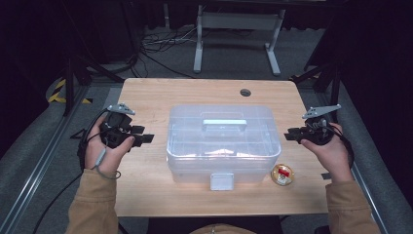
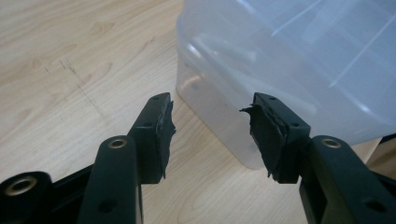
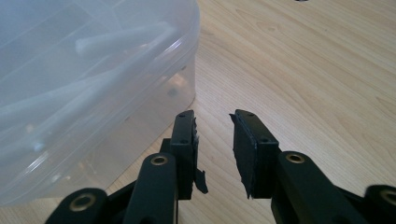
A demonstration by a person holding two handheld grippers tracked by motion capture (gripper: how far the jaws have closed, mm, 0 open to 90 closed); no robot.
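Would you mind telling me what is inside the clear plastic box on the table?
Through the frosted lid of the clear plastic box, divider walls and a pale patch near the front middle show. The lid and its handle blur the rest, so I cannot tell what the compartments hold.

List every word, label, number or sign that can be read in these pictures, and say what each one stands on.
No text can be read.
Small round gold item by the box's near right corner: a red and white patch, perhaps a label, too small and blurred to read.
Clear plastic box: no lettering shows on its lid, handle or front latch.
Left tongs and right tongs: no markings show.
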